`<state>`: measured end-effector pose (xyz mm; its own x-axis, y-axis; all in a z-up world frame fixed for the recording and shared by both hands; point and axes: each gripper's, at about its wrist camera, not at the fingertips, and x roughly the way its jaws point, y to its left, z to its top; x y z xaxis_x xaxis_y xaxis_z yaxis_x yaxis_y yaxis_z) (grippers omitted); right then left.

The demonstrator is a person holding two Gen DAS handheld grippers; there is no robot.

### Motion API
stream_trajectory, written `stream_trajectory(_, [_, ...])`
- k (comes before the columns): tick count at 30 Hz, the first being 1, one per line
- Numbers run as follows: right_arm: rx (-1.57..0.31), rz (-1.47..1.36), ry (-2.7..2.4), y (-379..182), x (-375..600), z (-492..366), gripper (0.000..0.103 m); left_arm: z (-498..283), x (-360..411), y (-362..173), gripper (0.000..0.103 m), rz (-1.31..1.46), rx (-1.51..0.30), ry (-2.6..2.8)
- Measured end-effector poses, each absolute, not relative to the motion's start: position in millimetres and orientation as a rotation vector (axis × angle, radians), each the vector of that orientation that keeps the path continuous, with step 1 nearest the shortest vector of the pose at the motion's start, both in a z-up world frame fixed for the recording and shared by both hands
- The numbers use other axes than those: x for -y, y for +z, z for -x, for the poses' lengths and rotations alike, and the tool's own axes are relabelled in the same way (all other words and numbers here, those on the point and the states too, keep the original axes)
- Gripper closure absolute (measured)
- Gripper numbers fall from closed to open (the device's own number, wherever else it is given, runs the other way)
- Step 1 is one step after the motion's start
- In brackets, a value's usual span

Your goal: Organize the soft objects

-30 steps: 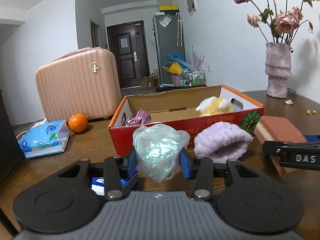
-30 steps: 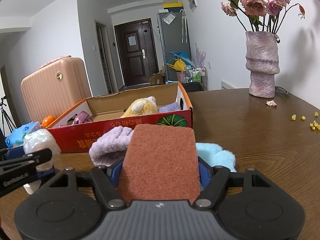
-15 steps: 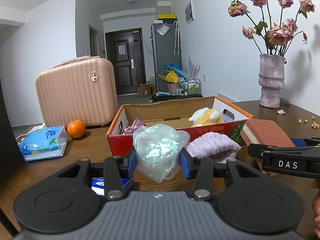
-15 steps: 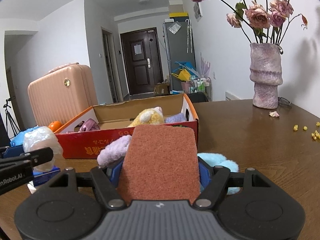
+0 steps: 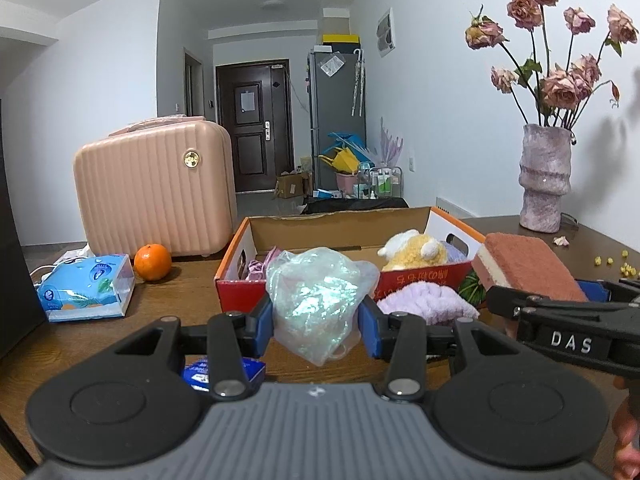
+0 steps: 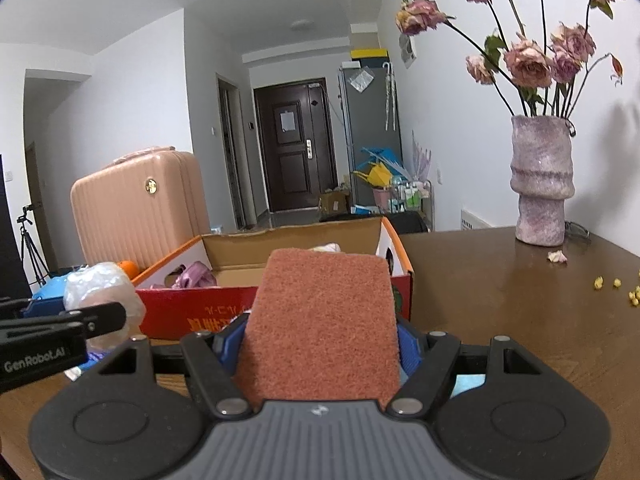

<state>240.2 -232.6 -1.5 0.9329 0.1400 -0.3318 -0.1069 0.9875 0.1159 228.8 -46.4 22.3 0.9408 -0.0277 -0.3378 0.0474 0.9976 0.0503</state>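
My left gripper (image 5: pixel 318 322) is shut on a crumpled clear plastic bag (image 5: pixel 316 296), held above the table in front of the red cardboard box (image 5: pixel 424 280). My right gripper (image 6: pixel 320 344) is shut on a rust-brown sponge (image 6: pixel 322 320), lifted just short of the box (image 6: pixel 200 312); the sponge (image 5: pixel 528 268) also shows at the right of the left wrist view. Inside the box lie a yellow plush toy (image 5: pixel 416 254) and a pink cloth (image 6: pixel 196 274). A lilac fluffy cloth (image 5: pixel 428 304) lies on the table before the box. A light blue fluffy item (image 6: pixel 468 384) peeks out under my right gripper.
A pink suitcase (image 5: pixel 156 188), an orange (image 5: pixel 152 262) and a blue tissue pack (image 5: pixel 88 288) stand at the left. A vase of dried roses (image 6: pixel 542 182) stands at the back right, with yellow crumbs (image 6: pixel 624 290) on the brown table (image 6: pixel 500 312). A small blue box (image 5: pixel 224 370) lies under my left gripper.
Both grippers have risen with their loads. The box now sits lower and further in both views, and the sponge hides more of the lilac and blue cloths.
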Motion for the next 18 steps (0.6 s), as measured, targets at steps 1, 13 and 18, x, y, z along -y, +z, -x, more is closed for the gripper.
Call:
stream_trajectory(1, [-0.342,-0.093,0.128,-0.8,231.3,-240.6,0.032,-229.5,46.3,23.6,0.058,-0.055,-0.341,-0.037])
stream_trajectory(13, [-0.316,-0.058,0.124,10.8,218.5,-259.1,0.031,-256.8,44.8,37.9,0.058,-0.015,-0.318,0.004])
stream_trajectory(18, [-0.297,-0.046,0.125,17.8,215.3,-272.9,0.031,-270.5,42.5,43.7,0.058,0.009,-0.314,0.021])
